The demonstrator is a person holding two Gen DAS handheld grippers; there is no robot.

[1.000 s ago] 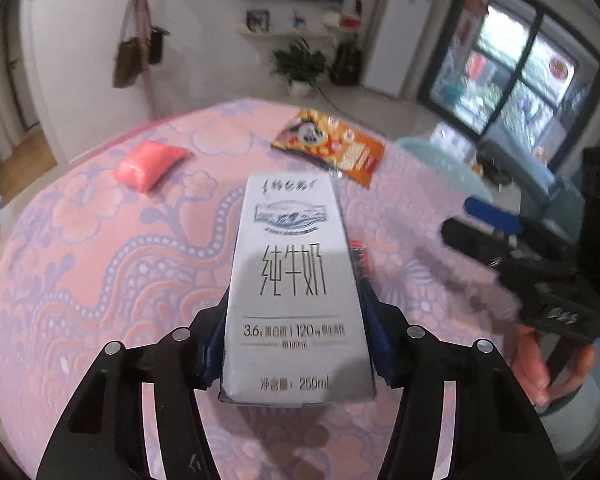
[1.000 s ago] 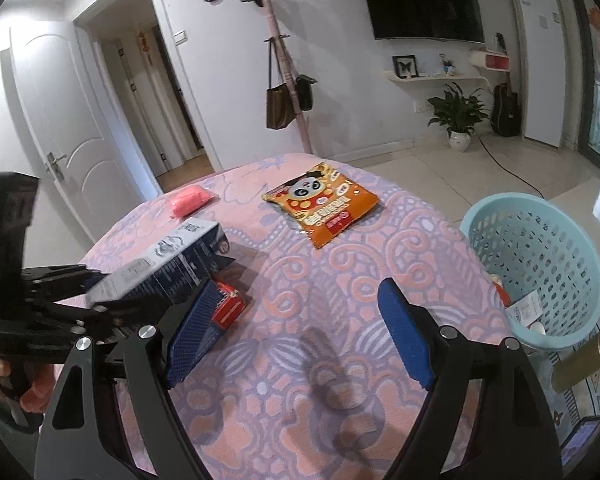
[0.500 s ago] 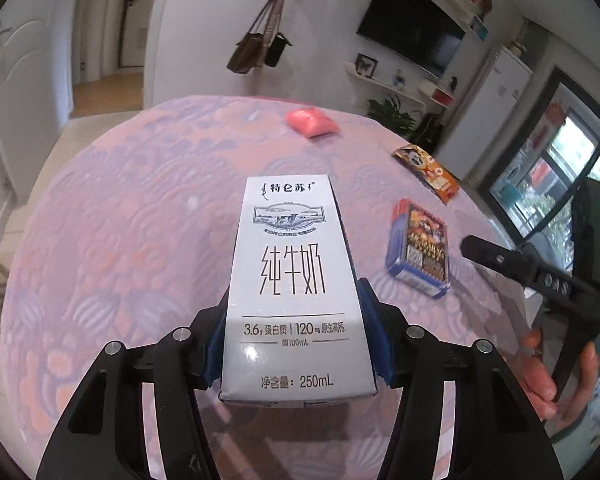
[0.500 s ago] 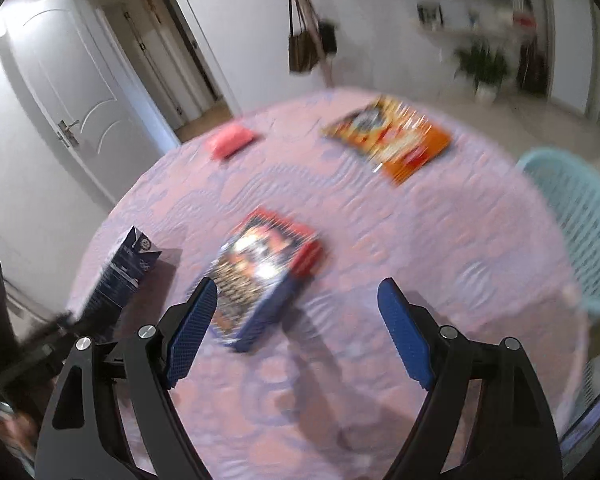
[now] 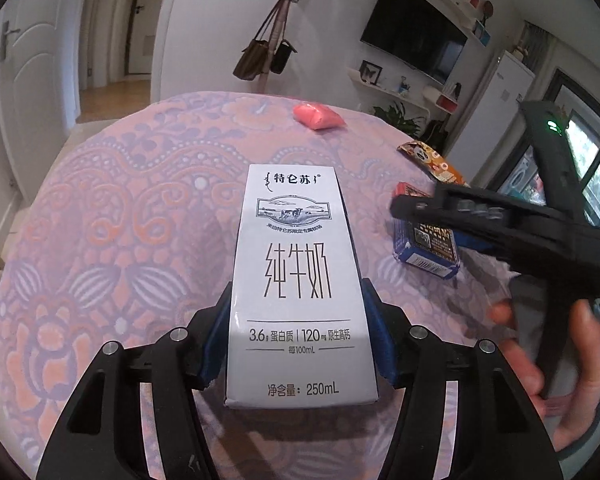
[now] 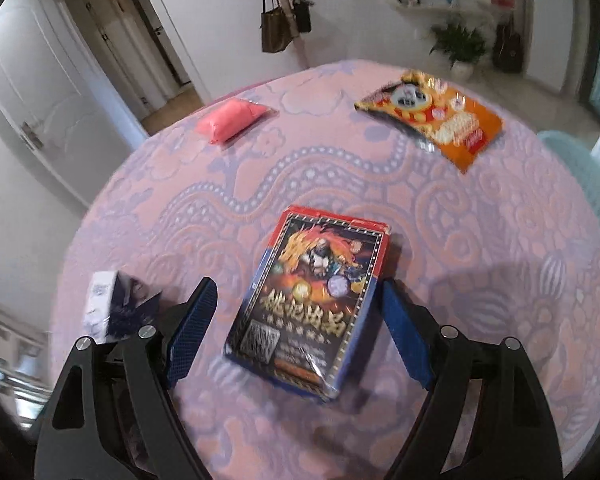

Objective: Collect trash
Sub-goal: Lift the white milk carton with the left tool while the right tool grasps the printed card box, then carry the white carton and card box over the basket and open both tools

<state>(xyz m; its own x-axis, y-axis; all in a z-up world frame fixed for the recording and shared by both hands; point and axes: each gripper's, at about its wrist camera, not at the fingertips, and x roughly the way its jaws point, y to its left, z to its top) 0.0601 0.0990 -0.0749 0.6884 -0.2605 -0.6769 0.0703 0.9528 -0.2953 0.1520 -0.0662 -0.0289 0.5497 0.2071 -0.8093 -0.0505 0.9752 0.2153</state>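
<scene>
Gripping the milk carton (image 5: 300, 280) with jaws easing apart, the left tool (image 5: 300, 340) frees up; the right tool (image 6: 296, 332), released, straddles the card box (image 6: 312, 300) on the tabletop (image 6: 480, 240) for pickup.

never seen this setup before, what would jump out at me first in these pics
The white milk carton fills the middle of the left wrist view, between the blue pads of the left gripper, whose jaws are opening slightly. In the right wrist view, a colourful card box lies flat on the pink patterned tablecloth, between the open right gripper's fingers. Farther back lie an orange snack bag and a pink packet.
</scene>
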